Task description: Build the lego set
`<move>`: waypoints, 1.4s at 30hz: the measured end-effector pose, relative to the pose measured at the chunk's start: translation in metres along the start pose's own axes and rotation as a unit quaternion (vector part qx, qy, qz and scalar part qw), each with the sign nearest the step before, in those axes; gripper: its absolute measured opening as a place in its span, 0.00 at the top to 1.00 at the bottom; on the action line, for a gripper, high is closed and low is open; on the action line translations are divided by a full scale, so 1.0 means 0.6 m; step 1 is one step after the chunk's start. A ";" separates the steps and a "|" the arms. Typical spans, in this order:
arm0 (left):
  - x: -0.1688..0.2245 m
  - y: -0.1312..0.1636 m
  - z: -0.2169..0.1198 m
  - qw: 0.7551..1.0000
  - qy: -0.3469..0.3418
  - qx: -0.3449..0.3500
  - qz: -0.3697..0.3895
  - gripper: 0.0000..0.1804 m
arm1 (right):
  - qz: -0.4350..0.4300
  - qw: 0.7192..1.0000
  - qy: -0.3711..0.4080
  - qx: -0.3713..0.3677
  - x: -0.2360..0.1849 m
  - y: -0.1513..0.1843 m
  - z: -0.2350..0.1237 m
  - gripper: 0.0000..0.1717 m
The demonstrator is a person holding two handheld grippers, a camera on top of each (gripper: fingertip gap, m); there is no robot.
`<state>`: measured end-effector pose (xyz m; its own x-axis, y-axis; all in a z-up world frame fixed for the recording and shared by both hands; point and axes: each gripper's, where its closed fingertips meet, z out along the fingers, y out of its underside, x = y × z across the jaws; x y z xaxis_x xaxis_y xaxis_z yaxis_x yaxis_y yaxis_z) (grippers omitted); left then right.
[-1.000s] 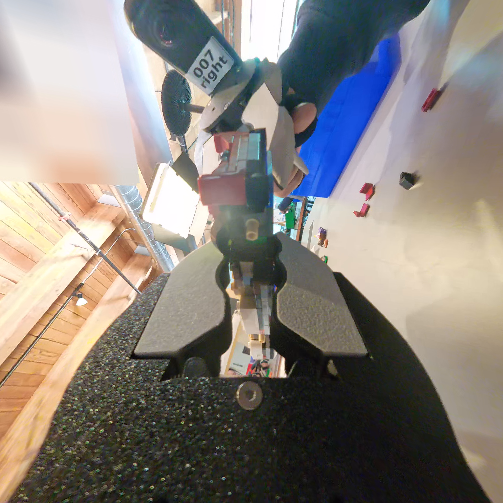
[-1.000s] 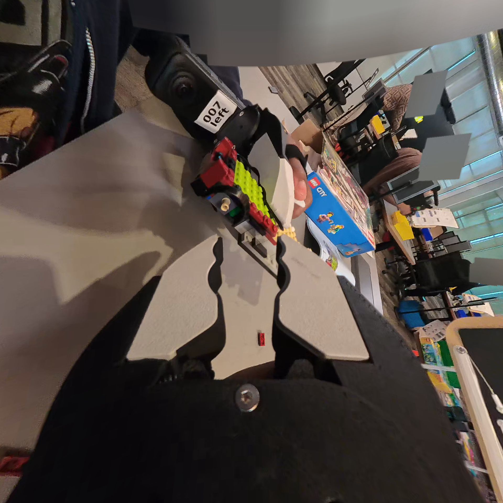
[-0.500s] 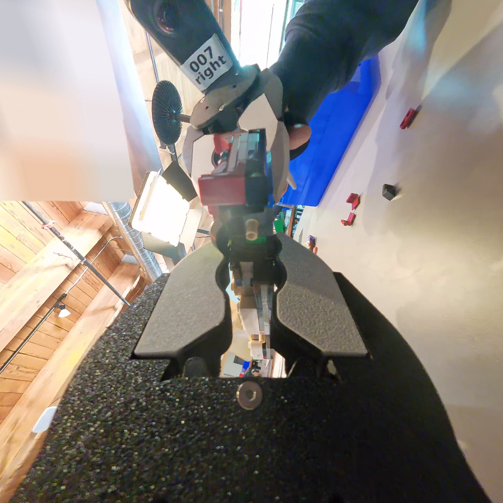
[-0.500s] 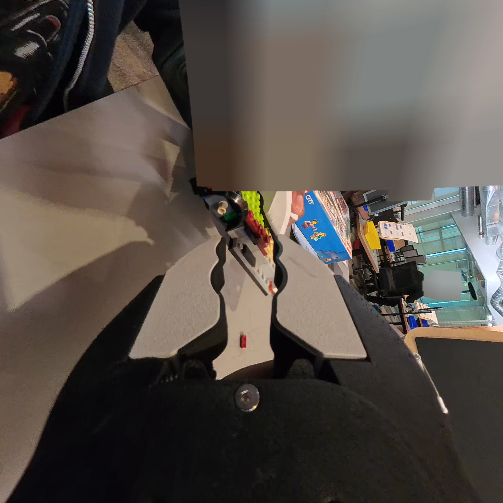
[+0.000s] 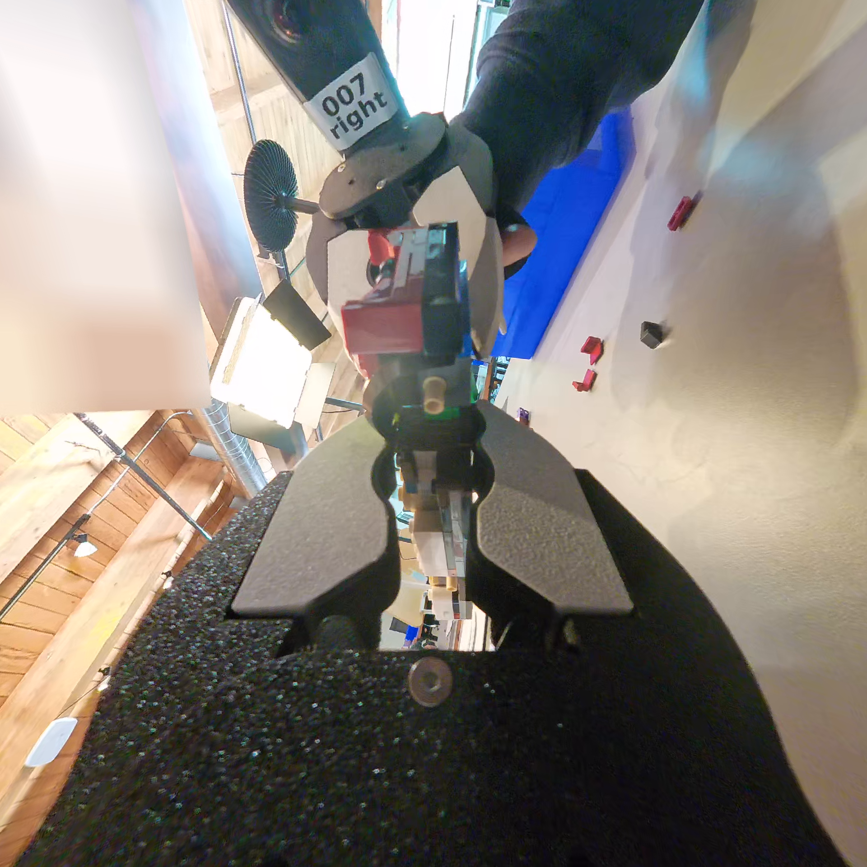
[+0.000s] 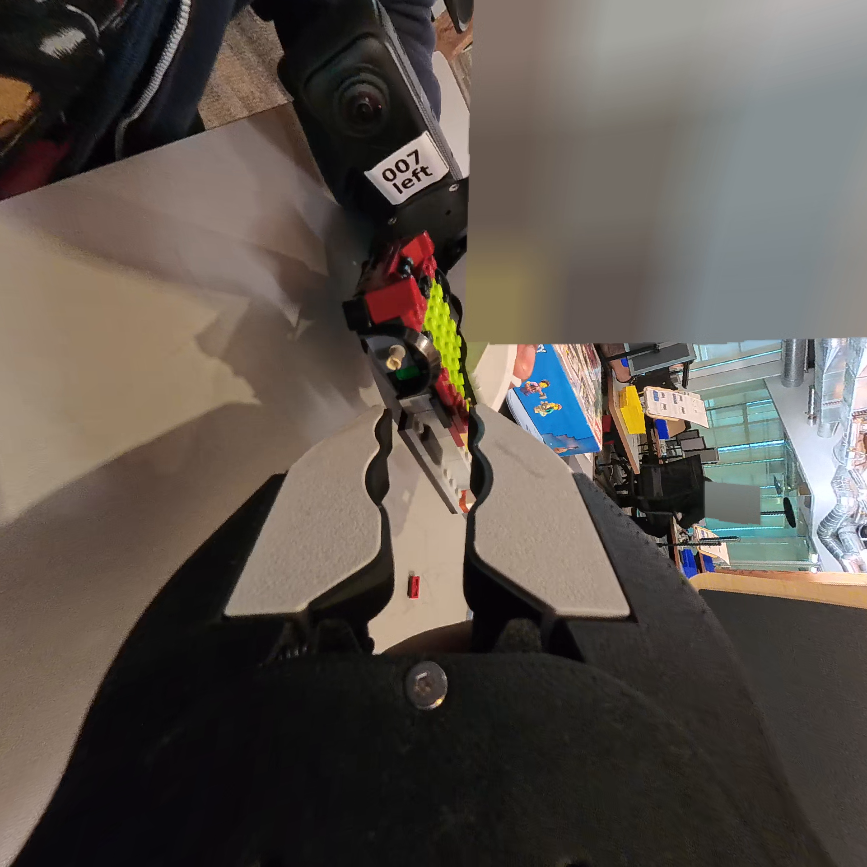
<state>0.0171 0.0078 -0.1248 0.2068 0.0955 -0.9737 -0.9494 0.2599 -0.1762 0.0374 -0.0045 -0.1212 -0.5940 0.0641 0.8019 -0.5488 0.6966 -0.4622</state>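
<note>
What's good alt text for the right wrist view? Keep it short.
The right gripper closes around one end of a toy-brick model built of red, lime-green, grey and black bricks, while the left gripper holds the opposite end above a grey table. A small red brick lies on the table, and a blue toy box sits behind.

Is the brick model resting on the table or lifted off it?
Lifted: the brick model hangs between both claws, left and right, above the table.

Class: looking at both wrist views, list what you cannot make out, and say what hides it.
- Left wrist view: the brick model's far end, behind the right gripper.
- Right wrist view: the left gripper's fingers, behind the model and grey blur.
- Small red pieces: too small to identify.
</note>
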 end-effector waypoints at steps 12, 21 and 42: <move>0.000 -0.002 0.002 1.000 0.002 0.003 -0.010 0.84 | -0.040 0.999 0.036 -0.003 0.002 -0.002 0.005 0.83; -0.002 -0.004 0.002 1.000 -0.004 0.002 -0.004 0.84 | -0.031 0.999 0.035 0.002 0.003 -0.002 0.003 0.84; 0.009 -0.001 0.022 1.000 -0.007 -0.002 0.004 0.84 | -0.039 0.999 0.035 -0.001 0.004 0.008 0.007 0.85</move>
<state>0.0218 0.0208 -0.1281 0.2033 0.1102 -0.9729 -0.9517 0.2557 -0.1699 0.0310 -0.0040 -0.1230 -0.5060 0.0596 0.8605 -0.5909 0.7028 -0.3961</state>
